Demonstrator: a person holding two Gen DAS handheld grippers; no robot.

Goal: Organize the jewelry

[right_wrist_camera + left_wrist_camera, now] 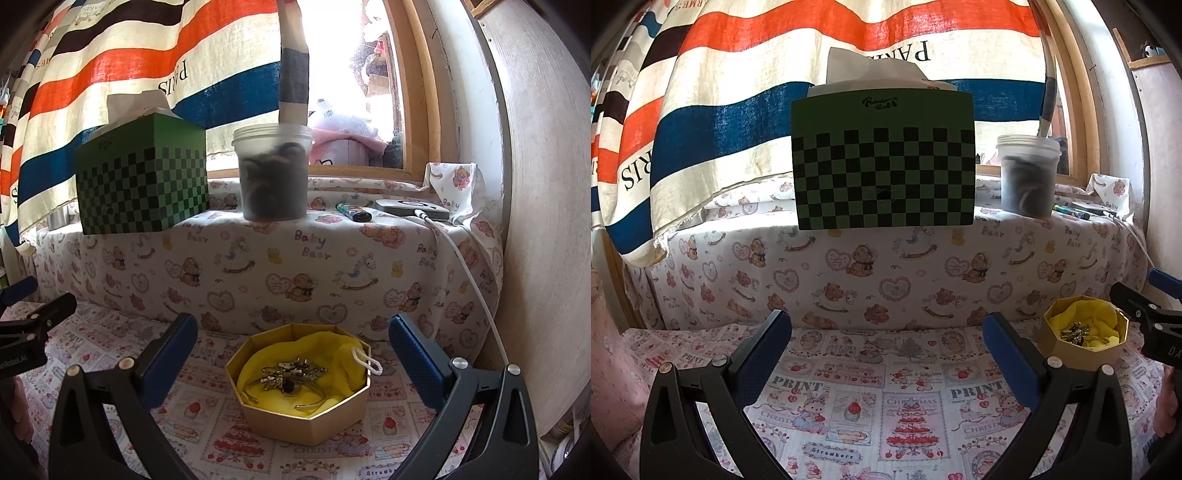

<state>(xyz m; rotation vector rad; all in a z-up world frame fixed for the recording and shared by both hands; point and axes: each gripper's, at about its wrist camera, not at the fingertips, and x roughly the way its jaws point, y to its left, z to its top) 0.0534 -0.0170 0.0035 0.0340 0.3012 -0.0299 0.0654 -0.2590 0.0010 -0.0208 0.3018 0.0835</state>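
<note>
- The right gripper (293, 354) has its jaws spread wide and empty, framing the octagonal gold box (301, 384), which sits on the printed cloth (229, 435) at the near right.
- The jewelry (291, 373) lies tangled on the yellow pouch (332, 354) inside the box.
- I judge the step to be a pick: come down over one piece and pinch it clear of the pouch drawstring (365, 360).
- The left gripper (886, 332), jaws likewise spread and empty, hangs to the left of the box and could steady it.
</note>
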